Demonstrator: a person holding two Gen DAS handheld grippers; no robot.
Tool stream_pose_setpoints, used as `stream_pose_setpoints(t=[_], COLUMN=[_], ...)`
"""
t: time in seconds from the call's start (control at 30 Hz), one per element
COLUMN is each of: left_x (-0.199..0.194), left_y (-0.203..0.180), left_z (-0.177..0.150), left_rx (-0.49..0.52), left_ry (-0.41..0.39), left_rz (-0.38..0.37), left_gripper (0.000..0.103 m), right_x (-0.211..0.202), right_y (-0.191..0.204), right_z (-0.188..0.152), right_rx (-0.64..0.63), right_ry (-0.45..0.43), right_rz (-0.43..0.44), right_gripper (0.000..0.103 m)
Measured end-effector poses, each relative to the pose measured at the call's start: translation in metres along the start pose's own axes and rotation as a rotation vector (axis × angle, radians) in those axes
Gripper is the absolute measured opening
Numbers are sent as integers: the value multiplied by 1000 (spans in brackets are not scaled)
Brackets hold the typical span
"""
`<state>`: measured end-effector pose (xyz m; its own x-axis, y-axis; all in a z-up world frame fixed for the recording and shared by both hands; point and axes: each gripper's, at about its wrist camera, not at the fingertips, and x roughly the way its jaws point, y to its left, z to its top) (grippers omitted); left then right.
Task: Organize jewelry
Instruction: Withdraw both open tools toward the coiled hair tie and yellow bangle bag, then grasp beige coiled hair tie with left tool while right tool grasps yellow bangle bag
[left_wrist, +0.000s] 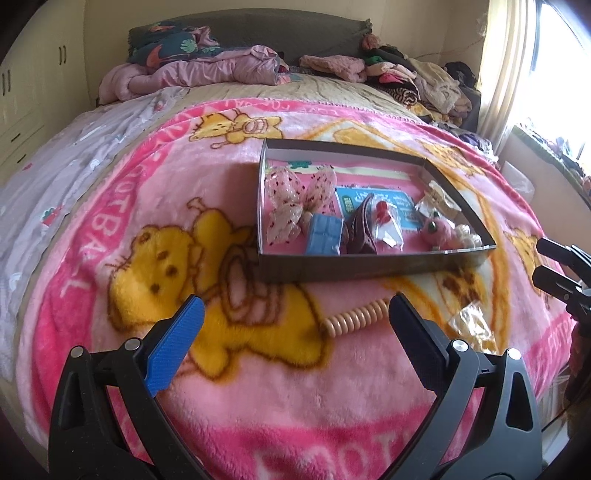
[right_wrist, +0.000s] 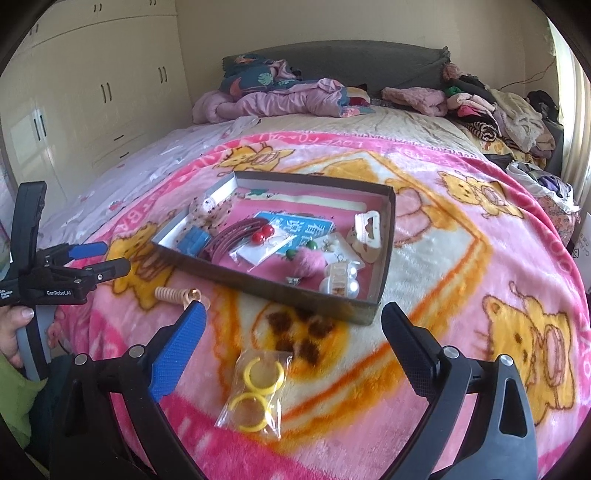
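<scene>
A shallow dark cardboard box (left_wrist: 369, 267) lies on the pink blanket and holds a dotted bow (left_wrist: 295, 199), a small blue box (left_wrist: 325, 234), maroon hair bands (right_wrist: 229, 236), red cherry earrings (right_wrist: 260, 234), a pink pom-pom (right_wrist: 310, 264) and pearl pieces (right_wrist: 341, 284). In front of the box lies a beige coil bracelet (left_wrist: 356, 317), close to the black fingertip of my left gripper (left_wrist: 295, 301), which is open and empty. My right gripper (right_wrist: 295, 310) is also open and empty. Below it lies a clear bag of yellow rings (right_wrist: 255, 391).
The bed carries a pink cartoon-bear blanket (right_wrist: 480, 258). Piled clothes (right_wrist: 498, 110) and bedding (right_wrist: 277, 99) lie near the headboard. Cupboards (right_wrist: 92, 92) line the left wall and a bright window (left_wrist: 554, 74) is on the right. A person's hand (right_wrist: 22, 328) holds the left gripper (right_wrist: 110, 258).
</scene>
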<state>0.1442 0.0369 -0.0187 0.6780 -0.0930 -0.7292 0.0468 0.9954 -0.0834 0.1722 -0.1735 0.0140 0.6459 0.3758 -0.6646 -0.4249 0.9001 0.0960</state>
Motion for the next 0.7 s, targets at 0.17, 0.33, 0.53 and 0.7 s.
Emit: stream_pose_setpoints(t=[0.17, 0.33, 0.53, 0.7], left_x=[1, 6, 15, 23], left_y=[-4, -13, -22, -26], left_z=[-7, -14, -18, -22], left_rx=[30, 73, 116, 149], left_ry=[15, 25, 30, 28], left_rz=[-2, 1, -7, -4], left_gripper=[91, 91, 91, 91], right_x=[2, 6, 15, 29], right_y=[3, 5, 10, 18], right_z=[-9, -16, -27, -40], right_rx=[-10, -19, -24, -39], right_ry=[20, 40, 75, 120], right_rz=[8, 16, 37, 57], right_gripper=[93, 93, 93, 93])
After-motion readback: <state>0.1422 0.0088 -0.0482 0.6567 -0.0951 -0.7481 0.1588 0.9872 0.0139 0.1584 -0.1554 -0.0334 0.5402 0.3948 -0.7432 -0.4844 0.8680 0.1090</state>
